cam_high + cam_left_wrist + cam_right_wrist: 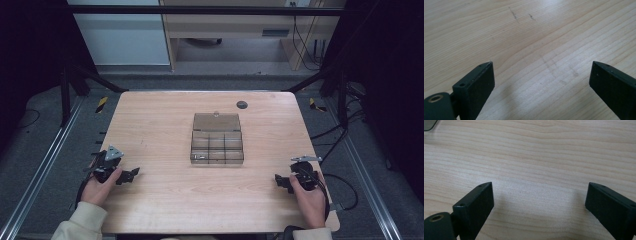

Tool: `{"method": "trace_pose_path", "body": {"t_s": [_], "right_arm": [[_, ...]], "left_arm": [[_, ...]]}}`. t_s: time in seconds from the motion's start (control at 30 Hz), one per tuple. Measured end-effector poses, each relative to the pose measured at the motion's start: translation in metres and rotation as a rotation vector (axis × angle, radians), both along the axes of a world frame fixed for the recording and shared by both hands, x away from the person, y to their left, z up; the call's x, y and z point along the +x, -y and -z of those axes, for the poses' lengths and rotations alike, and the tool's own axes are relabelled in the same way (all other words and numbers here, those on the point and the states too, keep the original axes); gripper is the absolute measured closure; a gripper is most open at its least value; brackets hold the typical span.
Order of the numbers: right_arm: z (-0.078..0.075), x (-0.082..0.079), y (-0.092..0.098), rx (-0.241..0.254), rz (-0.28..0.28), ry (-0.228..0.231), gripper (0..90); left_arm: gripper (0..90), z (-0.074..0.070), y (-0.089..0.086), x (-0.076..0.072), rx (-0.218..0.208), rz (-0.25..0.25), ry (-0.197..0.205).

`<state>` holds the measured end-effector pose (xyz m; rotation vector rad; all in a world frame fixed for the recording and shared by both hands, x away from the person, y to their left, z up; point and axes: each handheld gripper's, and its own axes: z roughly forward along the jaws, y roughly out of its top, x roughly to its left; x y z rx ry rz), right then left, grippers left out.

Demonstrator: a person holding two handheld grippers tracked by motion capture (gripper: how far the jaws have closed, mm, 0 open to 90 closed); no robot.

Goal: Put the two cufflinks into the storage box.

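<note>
A clear smoky plastic compartment box [217, 139] lies at the middle of the wooden table [165, 200], its lid laid open toward the far side. A small metal part [199, 157] rests in its front left compartment. My left gripper [131, 174] rests near the table's left front edge, held by a hand, jaws wide apart over bare wood [541, 65]. My right gripper [280, 181] sits near the right front edge, also open with nothing between its jaws [539, 186]. Both point inward toward the table's middle.
A small dark round disc [242, 104] lies near the far edge, right of centre. Dark frame bars and cables surround the table. A corner of the box [429, 124] appears at the top left of the right gripper view.
</note>
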<state>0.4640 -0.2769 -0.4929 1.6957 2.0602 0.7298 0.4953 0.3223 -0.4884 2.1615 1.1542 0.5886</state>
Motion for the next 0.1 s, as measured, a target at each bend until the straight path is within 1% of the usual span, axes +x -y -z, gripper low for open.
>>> {"method": "trace_pose_path", "body": {"t_s": [0.03, 0.07, 0.1], "right_arm": [[0.0, -0.0005, 0.0004, 0.001, 0.003, 0.001, 8.6], [-0.0001, -0.0007, 0.0004, 0.004, 0.005, 0.001, 8.6], [0.0001, -0.0003, -0.0001, 0.003, 0.001, 0.002, 8.6]], "left_arm": [[5.7, 0.0004, 0.001, 0.0003, 0.008, 0.01, -0.007], [5.5, 0.0014, 0.0031, 0.0003, 0.005, 0.009, -0.007], [5.5, 0.0018, 0.0044, 0.0005, 0.013, 0.016, -0.006]]}}
